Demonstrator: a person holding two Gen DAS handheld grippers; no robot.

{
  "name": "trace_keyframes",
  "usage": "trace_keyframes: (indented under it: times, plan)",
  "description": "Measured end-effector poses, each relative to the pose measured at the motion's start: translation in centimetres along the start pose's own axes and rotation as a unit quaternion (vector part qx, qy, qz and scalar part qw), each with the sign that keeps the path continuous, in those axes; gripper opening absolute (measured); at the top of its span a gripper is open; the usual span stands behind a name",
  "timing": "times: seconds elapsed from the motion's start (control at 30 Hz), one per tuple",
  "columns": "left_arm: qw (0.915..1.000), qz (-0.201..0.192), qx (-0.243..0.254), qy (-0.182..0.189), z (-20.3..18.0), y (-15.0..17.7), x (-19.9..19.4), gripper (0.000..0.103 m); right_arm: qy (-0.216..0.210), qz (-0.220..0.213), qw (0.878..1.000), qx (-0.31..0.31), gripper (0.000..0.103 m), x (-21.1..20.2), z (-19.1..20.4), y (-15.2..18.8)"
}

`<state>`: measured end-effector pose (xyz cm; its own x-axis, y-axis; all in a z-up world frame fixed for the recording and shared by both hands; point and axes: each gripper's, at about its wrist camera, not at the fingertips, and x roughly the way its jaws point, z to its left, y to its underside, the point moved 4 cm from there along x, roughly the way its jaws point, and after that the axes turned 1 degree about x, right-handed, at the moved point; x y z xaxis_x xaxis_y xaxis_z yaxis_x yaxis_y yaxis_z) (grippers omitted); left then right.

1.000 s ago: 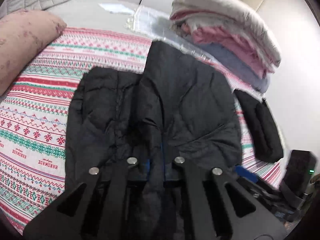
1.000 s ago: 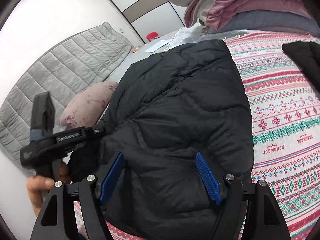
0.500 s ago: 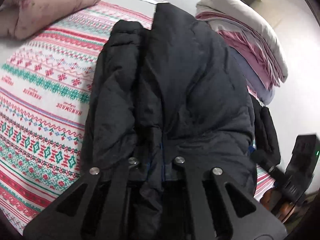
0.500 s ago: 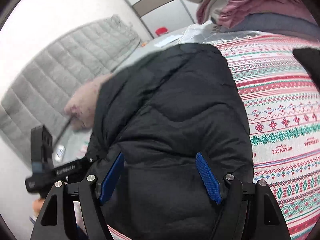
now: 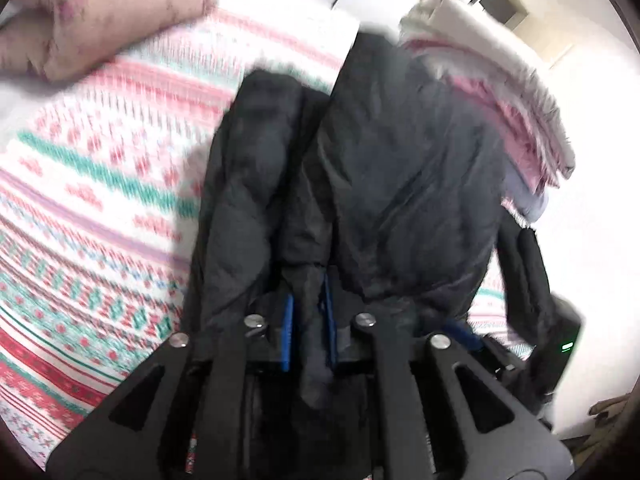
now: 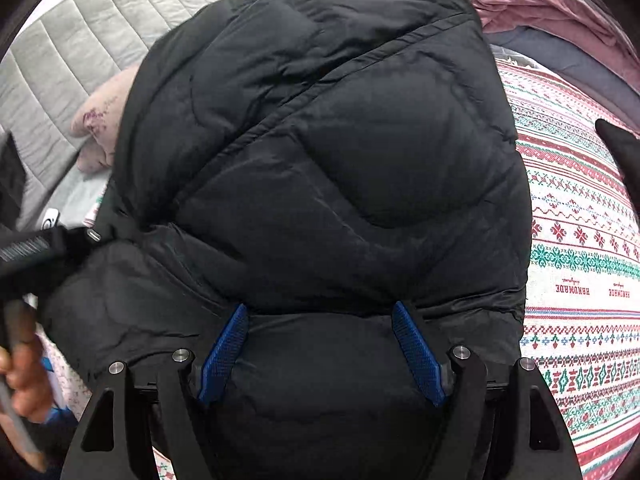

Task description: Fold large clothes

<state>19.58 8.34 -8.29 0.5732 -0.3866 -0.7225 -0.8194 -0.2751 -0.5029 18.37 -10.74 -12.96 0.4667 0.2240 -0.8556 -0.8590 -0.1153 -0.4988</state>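
Since the earlier frames the black puffer jacket (image 6: pixel 332 184) has been drawn much closer to both cameras, so that it now fills most of the right wrist view and hides part of the grey quilted headboard (image 6: pixel 80 52).

Nearest in the left wrist view, the left gripper (image 5: pixel 307 308) has its blue pads pinched nearly together on a fold of the jacket's (image 5: pixel 360 184) edge, the cloth bunched between them. The right gripper (image 6: pixel 320 320) stands wide apart, its blue pads (image 6: pixel 224 348) pressed against the quilted fabric on either side of a puffed panel, gripping nothing that shows.

At the left edge of the right wrist view the left gripper's (image 6: pixel 44 248) black body meets the jacket's side, with the person's hand (image 6: pixel 24 376) below it.

Beneath the jacket lies a bedspread (image 6: pixel 580 264) with red and green knitted-style bands, the jacket resting on it. A second dark garment (image 5: pixel 528 276) lies just beside the jacket. Farther off are a pink pillow (image 5: pixel 96 20) and a stack of folded bedding (image 5: pixel 512 96) in white, pink and grey-blue.
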Motion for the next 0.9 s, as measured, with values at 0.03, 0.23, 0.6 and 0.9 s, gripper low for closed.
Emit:
trace_keyframes:
  times: [0.03,0.23,0.6,0.9]
  plan:
    - [0.9999,-0.009,0.014,-0.001,-0.6,-0.1,-0.7,0.025,0.003,0.001,1.000,-0.004,0.077,0.1,0.2,0.0]
    - [0.9963,-0.076,0.039,-0.008,-3.8,-2.5,-4.6,0.041,0.012,0.004,1.000,-0.014,0.077,0.5,0.9,0.0]
    - [0.9946,-0.036,0.061,-0.076,-5.2,-6.7,6.2,0.059,0.002,0.002,1.000,-0.017,0.077,0.0,0.5,0.2]
    - [0.9937,-0.048,0.037,-0.094,-1.7,-5.7,6.9,0.059,-0.060,-0.119,0.991,-0.019,0.077,-7.5,-0.6,-1.9]
